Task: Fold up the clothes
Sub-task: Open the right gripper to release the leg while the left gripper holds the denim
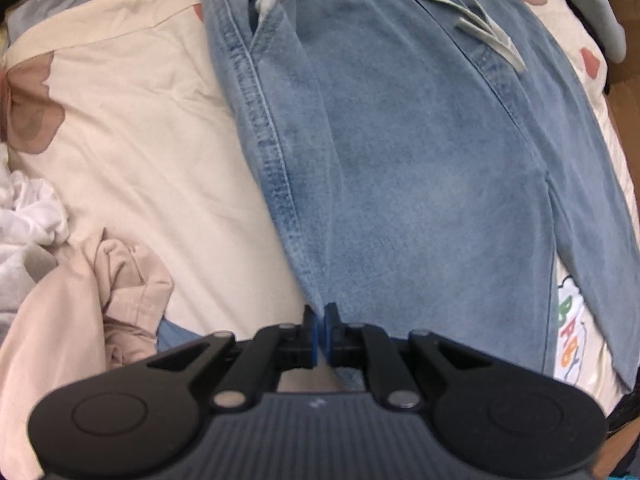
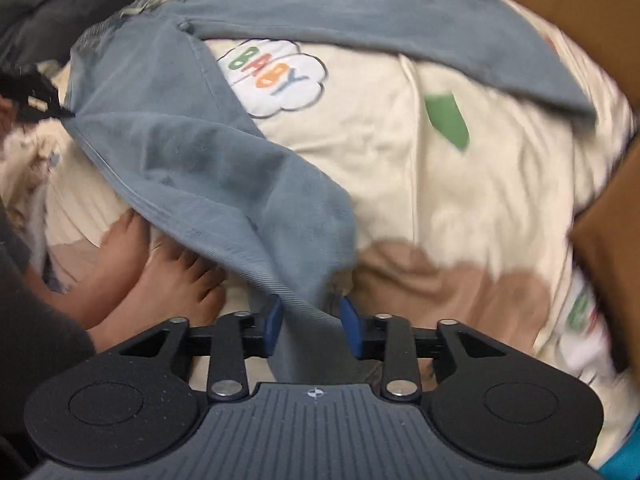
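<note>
Light blue jeans (image 1: 400,160) lie flat on a cream bed cover (image 1: 140,140), waistband and pale drawstring (image 1: 480,28) at the far end. My left gripper (image 1: 322,316) is shut on the near edge of the denim. In the right wrist view the jeans (image 2: 180,148) spread in two legs, one draped toward me. My right gripper (image 2: 312,320) stands open, its blue pads (image 2: 352,326) apart, with a fold of denim hanging between them. The left gripper (image 2: 66,113) shows at the far left, pinching a corner of the jeans.
A pink garment (image 1: 100,300) and white cloth (image 1: 28,216) are heaped at the left. A person's bare feet (image 2: 160,268) rest on the cover beside the draped leg. Brown cardboard (image 2: 580,0) borders the bed at the right. Dark grey clothing (image 2: 60,0) lies beyond the waistband.
</note>
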